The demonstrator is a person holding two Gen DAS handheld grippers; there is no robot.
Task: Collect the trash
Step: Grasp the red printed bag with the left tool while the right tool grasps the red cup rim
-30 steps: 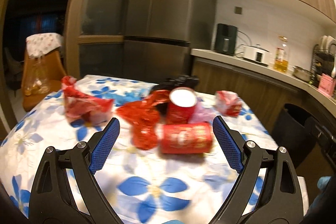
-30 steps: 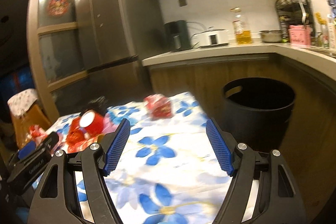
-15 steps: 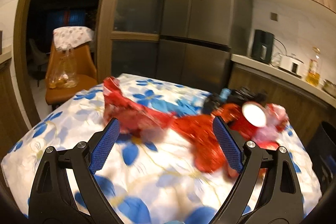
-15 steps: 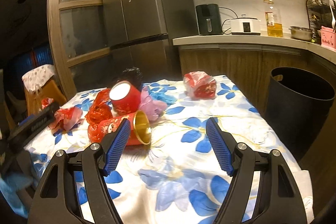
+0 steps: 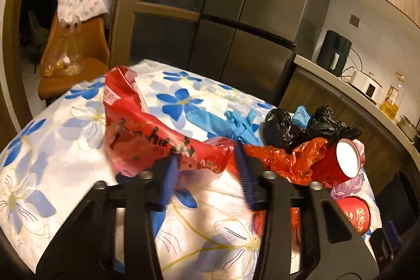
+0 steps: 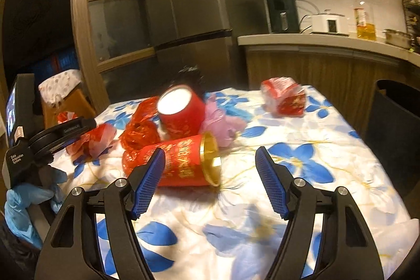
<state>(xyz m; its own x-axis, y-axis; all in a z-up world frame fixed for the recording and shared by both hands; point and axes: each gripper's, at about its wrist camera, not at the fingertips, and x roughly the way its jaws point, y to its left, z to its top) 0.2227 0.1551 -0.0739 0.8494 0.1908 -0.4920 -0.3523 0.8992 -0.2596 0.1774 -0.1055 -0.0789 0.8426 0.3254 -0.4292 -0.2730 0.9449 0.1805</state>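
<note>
Red plastic bag (image 5: 147,133), left of the lying red cup (image 6: 181,162): left gripper (image 5: 207,175) fingers closing around its crumpled edge; pinch deep. Right gripper (image 6: 210,175) fingers wide, empty.

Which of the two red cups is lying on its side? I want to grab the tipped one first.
The gold-rimmed red cup nearest the right gripper lies on its side. The other red cup behind it is propped up, showing its white inside.

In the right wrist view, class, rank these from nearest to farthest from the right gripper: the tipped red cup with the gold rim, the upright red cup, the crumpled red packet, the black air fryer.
1. Tipped red cup with the gold rim: on its side by the right gripper, slightly left.
2. Upright red cup: behind it, centre-left.
3. Crumpled red packet: far right of the table.
4. Black air fryer: on the counter beyond.
</note>
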